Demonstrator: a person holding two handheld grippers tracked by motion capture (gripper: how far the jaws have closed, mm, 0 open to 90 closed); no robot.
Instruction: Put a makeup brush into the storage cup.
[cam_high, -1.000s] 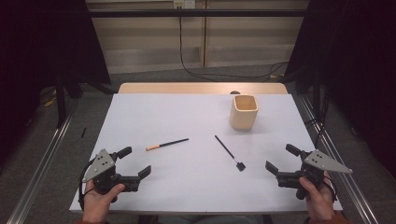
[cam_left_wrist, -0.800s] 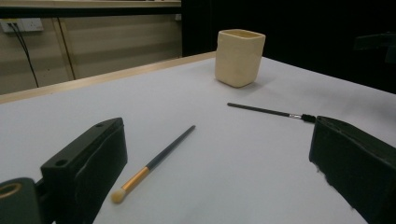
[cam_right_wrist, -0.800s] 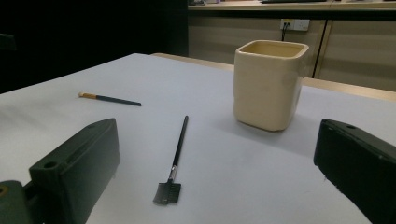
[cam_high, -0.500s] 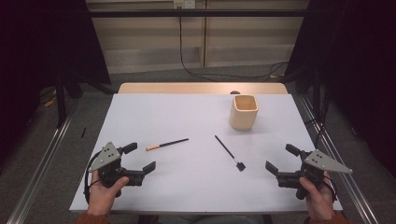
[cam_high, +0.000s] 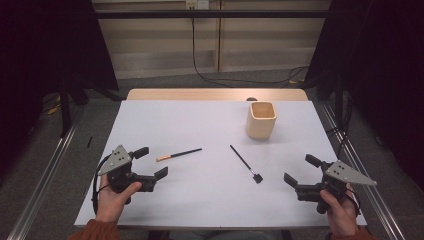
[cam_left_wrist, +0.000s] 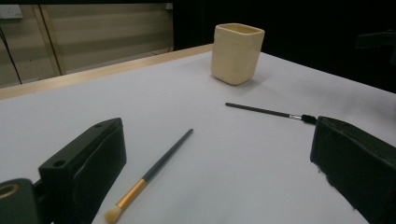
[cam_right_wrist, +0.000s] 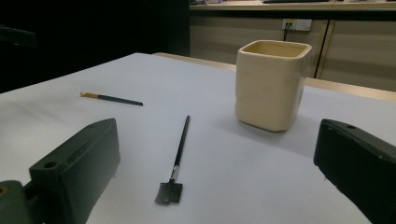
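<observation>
— Where was the left tool (cam_high: 150, 162) at that moment?

— Low over the near left part of the bench (cam_high: 200, 125), held in the person's left hand (cam_high: 114, 196). Its jaws stood wide apart with nothing between them. In the left gripper view the brush with the tan tip (cam_left_wrist: 152, 175) lay on the white surface just ahead of the gap, bristle end nearest the camera, handle running away toward the middle.

— And the right tool (cam_high: 299, 171)?

— Also spread wide and empty, over the near right part of the bench, gripped by the right hand (cam_high: 341, 210). The thin black brush with the small comb head (cam_right_wrist: 176, 156) lay in front of it — head toward the tool, handle pointing toward the far side.

— Were the two brushes touching?

— No, they lay apart near the middle of the bench; from the high view the tan-tipped brush (cam_high: 178, 154) sat left of centre and the comb-headed one (cam_high: 245, 163) right of centre.

— Anything else on the bench?

— A cream square cup (cam_high: 261, 120), upright, toward the far right, well clear of both brushes and both tools.
</observation>
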